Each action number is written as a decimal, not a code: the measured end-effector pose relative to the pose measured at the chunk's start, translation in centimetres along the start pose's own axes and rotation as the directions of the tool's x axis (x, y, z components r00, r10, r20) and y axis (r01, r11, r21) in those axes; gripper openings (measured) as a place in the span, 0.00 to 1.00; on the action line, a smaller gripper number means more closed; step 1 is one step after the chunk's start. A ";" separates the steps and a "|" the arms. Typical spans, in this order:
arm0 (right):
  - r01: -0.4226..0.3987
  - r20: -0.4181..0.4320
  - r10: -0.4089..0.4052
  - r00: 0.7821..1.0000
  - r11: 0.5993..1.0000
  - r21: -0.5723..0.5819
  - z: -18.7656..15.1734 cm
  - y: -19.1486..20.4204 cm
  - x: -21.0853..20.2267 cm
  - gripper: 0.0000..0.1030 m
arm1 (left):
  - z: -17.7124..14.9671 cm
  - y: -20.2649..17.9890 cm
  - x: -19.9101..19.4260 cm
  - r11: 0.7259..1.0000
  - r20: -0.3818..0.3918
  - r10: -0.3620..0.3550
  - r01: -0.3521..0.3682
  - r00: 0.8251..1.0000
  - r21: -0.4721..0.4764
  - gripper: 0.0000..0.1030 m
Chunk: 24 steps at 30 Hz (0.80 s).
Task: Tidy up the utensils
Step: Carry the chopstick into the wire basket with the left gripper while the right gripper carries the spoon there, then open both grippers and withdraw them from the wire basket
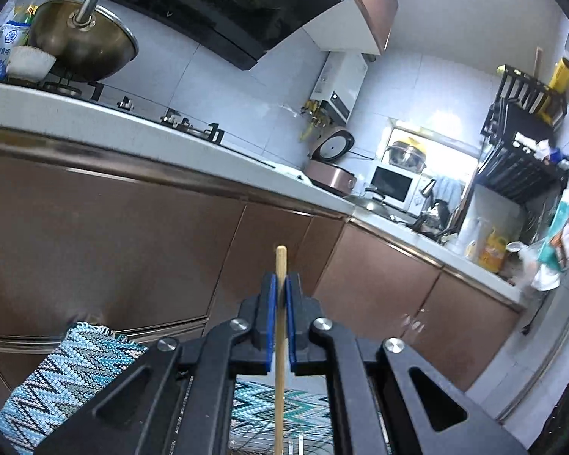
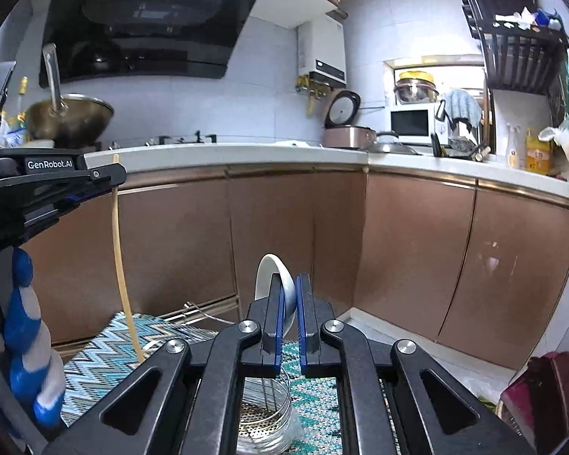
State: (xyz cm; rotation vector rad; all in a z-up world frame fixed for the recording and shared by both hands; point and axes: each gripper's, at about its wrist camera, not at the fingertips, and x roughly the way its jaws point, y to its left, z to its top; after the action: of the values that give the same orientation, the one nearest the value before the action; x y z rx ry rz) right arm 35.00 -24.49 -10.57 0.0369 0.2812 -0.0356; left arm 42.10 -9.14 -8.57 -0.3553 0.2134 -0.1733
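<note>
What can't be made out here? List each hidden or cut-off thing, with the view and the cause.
- Thin wooden chopstick: left wrist view, lower end cut off by the frame's bottom edge.
- White ceramic spoon: right wrist view, handle hidden behind the right gripper.
- Perforated metal utensil holder: right wrist view, mostly hidden by the gripper's body.

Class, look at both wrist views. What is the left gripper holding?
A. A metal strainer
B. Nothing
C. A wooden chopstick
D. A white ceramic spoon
C: the left gripper is shut on a thin wooden chopstick, while the white spoon sits in the right gripper.
</note>
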 end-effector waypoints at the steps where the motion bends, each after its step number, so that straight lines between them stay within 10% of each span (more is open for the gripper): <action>1: -0.001 -0.002 0.002 1.000 1.000 0.008 -0.5 0.0 0.5 0.07 | -0.7 0.1 0.5 1.000 -0.002 0.010 -0.010 1.000 0.010 0.05; 12: -0.026 -0.029 0.027 0.999 0.999 0.041 -3.1 -0.2 0.7 0.23 | -3.2 0.2 -0.6 0.998 -0.039 0.028 -0.026 0.999 0.066 0.22; 24: -0.034 0.076 0.030 0.997 0.997 0.065 0.7 -0.1 -8.1 0.60 | 3.2 -0.2 -12.6 0.993 0.089 0.009 -0.019 0.996 0.117 0.48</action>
State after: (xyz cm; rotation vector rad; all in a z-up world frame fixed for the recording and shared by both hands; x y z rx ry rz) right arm 27.44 -24.34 -7.66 0.1062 0.2045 -0.0145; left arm 30.68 -5.69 -3.38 -0.2433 0.1174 -0.1554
